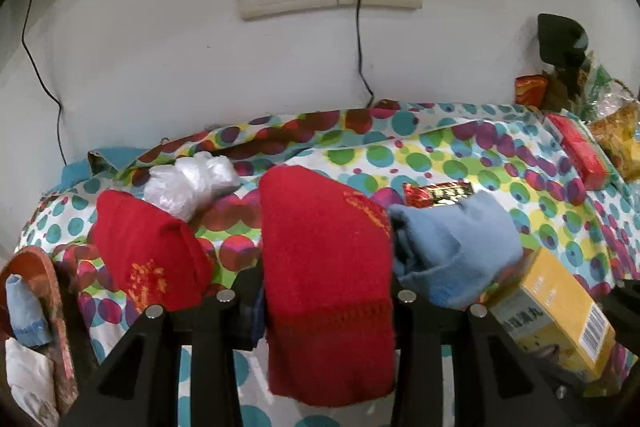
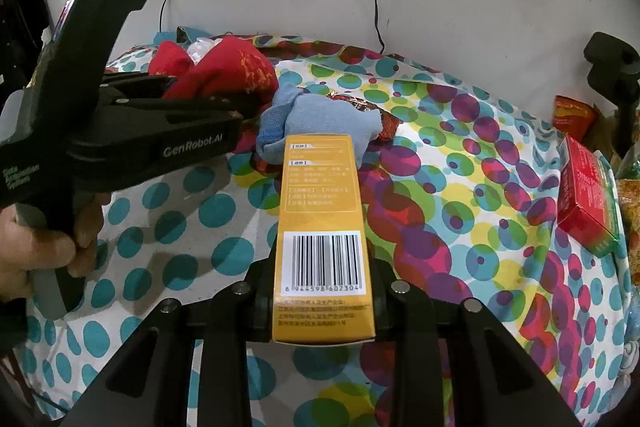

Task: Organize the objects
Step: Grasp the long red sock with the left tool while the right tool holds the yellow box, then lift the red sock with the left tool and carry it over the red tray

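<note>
left gripper (image 1: 326, 291): jaws clamped on a red sock (image 1: 324, 267), level, pointing toward the wall | left hand (image 2: 44, 247): fist wrapped around the handle | right gripper (image 2: 322, 287): jaws pinched on the sides of a yellow box (image 2: 322, 211), pointing forward

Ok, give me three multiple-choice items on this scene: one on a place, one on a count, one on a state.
1. Where does the blue sock lie?
A. Beyond the yellow box on the dotted cloth
B. On the floor
C. Inside the red box

2. How many red socks show in the left wrist view?
A. None
B. Two
C. Five

3. What does the right gripper do?
A. Hangs open and empty
B. Clamps the yellow box
C. Grips a cable

Key: 1 A, it lies past the box's far end; 2 B, one on the cloth, one in the left gripper; 3 B, the box sits clamped between its fingers.
</note>
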A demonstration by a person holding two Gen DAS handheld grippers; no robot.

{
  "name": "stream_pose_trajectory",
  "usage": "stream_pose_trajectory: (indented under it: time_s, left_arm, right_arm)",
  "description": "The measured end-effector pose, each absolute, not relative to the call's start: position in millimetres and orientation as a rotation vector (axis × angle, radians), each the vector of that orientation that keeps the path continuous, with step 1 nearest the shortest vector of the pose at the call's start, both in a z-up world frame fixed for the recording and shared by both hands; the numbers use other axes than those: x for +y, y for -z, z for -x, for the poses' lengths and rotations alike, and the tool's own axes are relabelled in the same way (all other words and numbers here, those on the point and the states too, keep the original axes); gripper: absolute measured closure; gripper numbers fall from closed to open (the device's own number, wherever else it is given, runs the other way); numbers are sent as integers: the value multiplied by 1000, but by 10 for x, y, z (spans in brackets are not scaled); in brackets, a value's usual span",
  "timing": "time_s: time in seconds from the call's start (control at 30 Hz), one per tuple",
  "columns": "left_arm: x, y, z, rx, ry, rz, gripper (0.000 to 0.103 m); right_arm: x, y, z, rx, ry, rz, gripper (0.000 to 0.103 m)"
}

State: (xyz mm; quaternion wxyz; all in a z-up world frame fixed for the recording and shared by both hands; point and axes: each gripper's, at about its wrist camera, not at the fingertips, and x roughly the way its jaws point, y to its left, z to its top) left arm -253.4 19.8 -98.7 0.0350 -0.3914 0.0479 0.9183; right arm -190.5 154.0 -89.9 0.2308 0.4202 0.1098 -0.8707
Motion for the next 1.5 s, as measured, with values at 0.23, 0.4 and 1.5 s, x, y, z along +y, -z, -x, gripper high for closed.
stream_pose_trajectory:
  time_s: [0.23, 0.4, 1.5]
  left_arm:
    - [263, 1025, 2444, 134, -2799, 1218, 64]
    - [251, 952, 2346, 139, -2796, 1210, 64]
    - [-101, 409, 1447, 189, -2828, 1217, 64]
  right_arm:
    - [1556, 898, 1901, 305, 2395, -1155, 74]
    - [1569, 896, 1901, 306, 2395, -1155, 74]
    - [1647, 889, 1892, 316, 2392, -1153, 74]
